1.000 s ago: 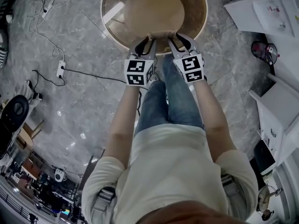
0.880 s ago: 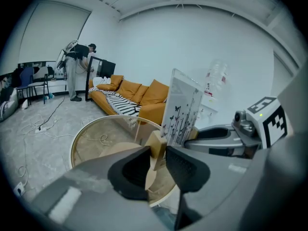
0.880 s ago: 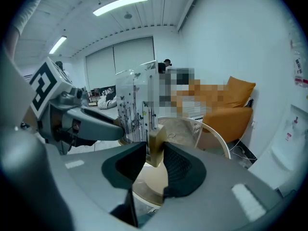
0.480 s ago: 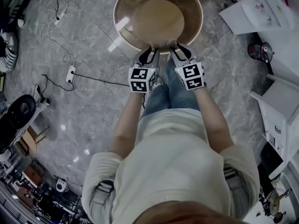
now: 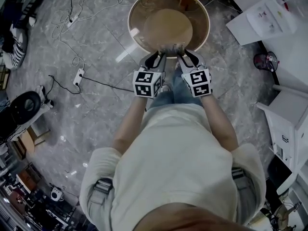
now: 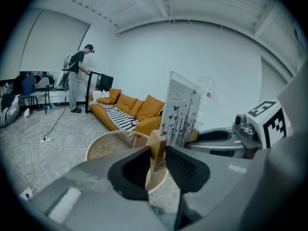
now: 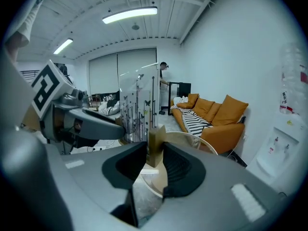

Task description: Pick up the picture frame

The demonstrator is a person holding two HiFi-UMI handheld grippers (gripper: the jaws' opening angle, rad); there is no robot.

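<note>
Left gripper (image 5: pixel 160 57) (image 6: pixel 156 159): my two jaws are partly closed and clamped on the left end of the picture frame's wooden base (image 6: pixel 157 147). The dark ribbed pads press it from both sides.

Right gripper (image 5: pixel 181 56) (image 7: pixel 154 154): same hold on the other end of the wooden base (image 7: pixel 155 141). The jaws stand a little way apart, as the block keeps them, with both pads tight on the wood.

Picture frame (image 5: pixel 173 47) (image 6: pixel 181 110) (image 7: pixel 139 104): in my grip, between the two grippers and standing upright. It is a clear panel printed with dark stems and butterflies, rising out of the wooden block.

Where it is: in front of me, over the near rim of the round table (image 5: pixel 207 20). From my left gripper view the table (image 6: pixel 107 146) shows lower down and beyond the block.

My arms: both stretched forward side by side, grippers close together and pointing slightly downward.

Round table: wooden top with a paler rim; I can't make out anything lying on it.

Floor (image 5: pixel 96 109): grey marbled tiles, with a white power strip (image 5: pixel 78 77) and loose cables off to my left.

Background: an orange sofa (image 6: pixel 131 107) (image 7: pixel 216 114) with a striped blanket stands along the white wall. A person (image 6: pixel 76 78) stands at a dark stand past its far end.
</note>
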